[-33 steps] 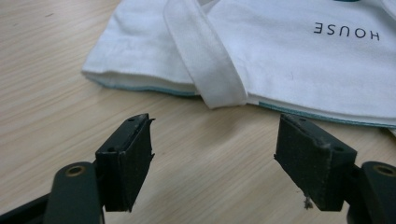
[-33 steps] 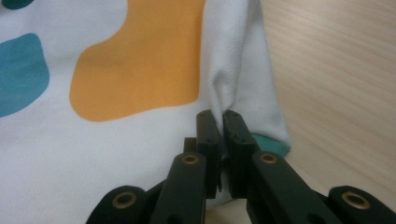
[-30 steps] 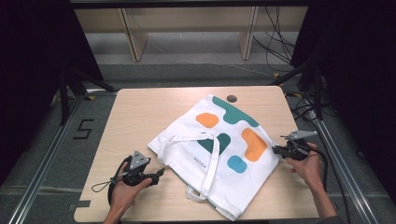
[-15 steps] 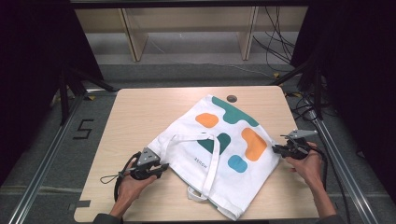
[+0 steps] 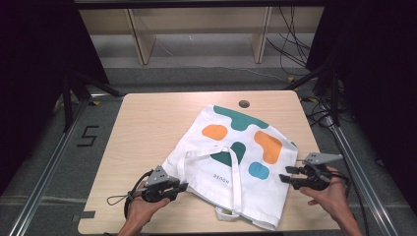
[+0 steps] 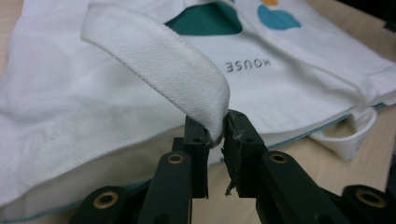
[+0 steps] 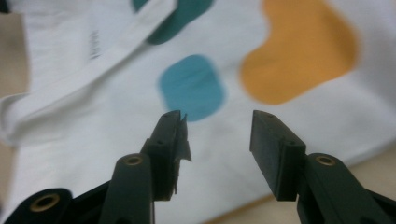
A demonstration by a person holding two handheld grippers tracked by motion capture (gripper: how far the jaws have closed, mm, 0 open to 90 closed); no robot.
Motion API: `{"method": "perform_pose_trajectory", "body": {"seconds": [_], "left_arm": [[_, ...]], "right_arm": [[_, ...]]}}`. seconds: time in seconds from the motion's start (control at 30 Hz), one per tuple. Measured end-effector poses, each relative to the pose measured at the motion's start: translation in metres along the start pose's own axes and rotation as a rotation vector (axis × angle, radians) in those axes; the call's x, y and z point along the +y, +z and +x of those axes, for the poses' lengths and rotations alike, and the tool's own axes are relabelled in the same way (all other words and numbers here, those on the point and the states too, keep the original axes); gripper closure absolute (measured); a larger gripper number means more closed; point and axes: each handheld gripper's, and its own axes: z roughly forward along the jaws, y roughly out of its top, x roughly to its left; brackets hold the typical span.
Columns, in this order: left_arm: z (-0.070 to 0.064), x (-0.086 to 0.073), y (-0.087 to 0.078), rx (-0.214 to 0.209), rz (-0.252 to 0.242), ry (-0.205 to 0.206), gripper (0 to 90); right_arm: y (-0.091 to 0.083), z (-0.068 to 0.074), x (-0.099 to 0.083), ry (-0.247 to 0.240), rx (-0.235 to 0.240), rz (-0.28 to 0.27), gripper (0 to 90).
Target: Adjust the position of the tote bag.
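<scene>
The pale wood-grain surface runs off the bottom edge of the high view, so its near edge and the person's forearms are cut short there. A small dark round hole sits near its far edge.

The white tote bag lies flat and skewed across the right half of the surface, woven cotton with rounded blotches in teal, orange and blue. Its near corner bunches into folds, and what lies under them is hidden. In the left gripper view, small grey lettering on the bag reads upside down as "HOUSE"; in the right gripper view the print is too blurred to read.

A flat webbing strap, coarse in weave, arches up off the cloth; its second strap curls out as a loop at the bag's near edge.

The left tool is pinched nearly closed on the end of the arched strap, its 2 black jaws gripping the webbing at the bag's left edge. The right tool stands wide apart, holding nothing, poised just over the cloth near the blue blotch at the bag's right edge.
</scene>
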Motion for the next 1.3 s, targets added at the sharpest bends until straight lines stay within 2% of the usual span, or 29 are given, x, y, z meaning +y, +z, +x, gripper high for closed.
{"method": "perform_pose_trajectory", "body": {"seconds": [0.03,0.07,0.1,0.13,0.2,0.23,0.27,0.33,0.37,0.43,0.5,0.57,0.63,0.8,0.83,0.87,0.9,0.97,1.0,1.1,1.13,1.17,1.2,1.23,1.3], "left_arm": [[-0.002,0.004,0.001,-0.005,-0.01,0.012,79.0],[-0.003,0.009,0.0,0.005,-0.009,0.019,79.0],[-0.001,0.014,0.0,-0.003,-0.019,0.021,79.0],[0.002,0.018,0.001,-0.002,-0.032,0.034,78.9],[0.005,0.023,0.003,-0.012,-0.045,-0.003,79.1],[0.005,0.025,0.005,0.003,-0.047,-0.003,79.2],[0.006,0.027,0.006,0.004,-0.043,0.009,82.7],[0.008,0.029,0.009,-0.003,-0.048,0.001,82.7],[0.007,0.03,0.009,0.005,-0.045,-0.007,82.8],[0.007,0.031,0.009,0.005,-0.043,0.007,82.8],[0.008,0.031,0.009,-0.001,-0.039,0.014,83.0],[0.009,0.031,0.01,-0.001,-0.041,0.021,83.1],[0.009,0.031,0.01,0.004,-0.04,0.002,83.1],[0.009,0.033,0.012,0.004,-0.043,-0.017,83.1],[0.01,0.034,0.012,-0.001,-0.046,-0.013,83.1],[0.009,0.034,0.012,0.003,-0.043,-0.006,83.1],[0.009,0.035,0.012,0.002,-0.033,0.003,83.1],[0.009,0.035,0.012,-0.001,-0.031,0.0,83.0],[0.008,0.034,0.013,-0.001,-0.038,-0.009,83.0],[0.011,0.034,0.012,-0.011,-0.035,0.015,82.8],[0.011,0.034,0.012,-0.013,-0.031,-0.007,82.8],[0.011,0.034,0.012,-0.016,-0.033,-0.004,82.7],[0.01,0.033,0.011,-0.013,-0.03,-0.003,82.5],[0.011,0.033,0.012,-0.015,-0.029,0.008,82.1],[0.011,0.031,0.011,-0.017,-0.022,0.018,80.3]], "right_arm": [[0.002,0.01,-0.002,0.012,0.019,0.019,51.9],[0.003,0.017,-0.003,0.0,0.05,0.032,51.1],[0.003,0.022,-0.003,-0.056,0.045,0.022,50.6],[0.003,0.03,-0.003,-0.035,0.079,0.032,50.1],[0.002,0.039,-0.005,-0.048,0.112,0.01,48.7],[0.001,0.044,-0.006,-0.046,0.128,0.02,47.1],[0.002,0.05,-0.007,-0.041,0.136,0.032,45.7],[0.002,0.056,-0.009,-0.101,0.143,0.055,44.1],[0.003,0.061,-0.011,-0.089,0.148,0.062,42.7],[0.006,0.068,-0.015,-0.117,0.159,0.078,42.2],[0.01,0.075,-0.019,-0.143,0.19,0.102,42.0],[0.015,0.082,-0.023,-0.147,0.199,0.128,41.6],[0.021,0.087,-0.027,-0.159,0.217,0.145,41.3],[0.028,0.094,-0.033,-0.195,0.206,0.192,40.9],[0.028,0.096,-0.033,-0.213,0.185,0.209,40.5],[0.031,0.1,-0.034,-0.247,0.154,0.207,40.9],[0.032,0.104,-0.033,-0.279,0.122,0.228,42.4],[0.035,0.108,-0.032,-0.338,0.082,0.231,49.3],[0.036,0.109,-0.031,-0.34,0.073,0.246,50.8],[0.035,0.111,-0.031,-0.367,0.066,0.251,64.4],[0.035,0.111,-0.031,-0.37,0.061,0.246,67.5],[0.033,0.111,-0.031,-0.373,0.044,0.241,72.1],[0.031,0.11,-0.031,-0.383,0.02,0.228,82.0],[0.029,0.109,-0.029,-0.386,0.014,0.219,86.9],[0.027,0.105,-0.027,-0.384,-0.004,0.205,88.3]]}}
